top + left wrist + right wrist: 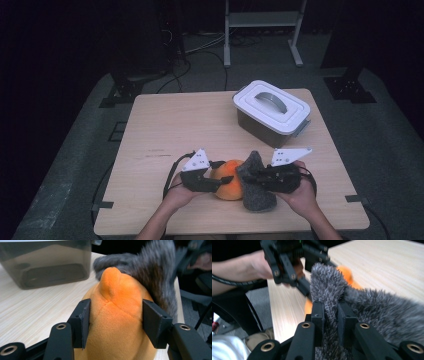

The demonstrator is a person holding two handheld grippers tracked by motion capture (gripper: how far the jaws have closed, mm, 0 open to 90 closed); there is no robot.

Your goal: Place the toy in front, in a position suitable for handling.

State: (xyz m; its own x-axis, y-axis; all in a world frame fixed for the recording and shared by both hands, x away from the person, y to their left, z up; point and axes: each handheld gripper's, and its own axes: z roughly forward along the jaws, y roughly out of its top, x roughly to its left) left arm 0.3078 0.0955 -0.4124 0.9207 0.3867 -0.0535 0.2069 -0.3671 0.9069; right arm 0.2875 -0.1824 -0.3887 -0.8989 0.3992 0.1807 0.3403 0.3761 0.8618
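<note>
The left tool is gripping the orange plush, which is lying near the front edge of the tabletop, about midway across it. In the left gripper view the plush is sitting squarely between the two black jaws, both pads pressing into its sides, its rounded tip pointing away from the camera toward the grey fur just behind it.

The right tool is clamping a fold of the grey fur, which is standing up in a peak directly right of the orange plush and touching it. In the right gripper view the jaws are pinching a narrow ridge of the fur between them, nearly closed, with the rest of the fur spreading off to the right. Beyond that ridge a bit of the orange plush is peeking out, and the left tool is reaching in from the upper left, held in a hand.

The two tools are facing each other across the plush and the fur, jaw tips close together. A white-lidded box is standing farther back on the right, well apart from both.
</note>
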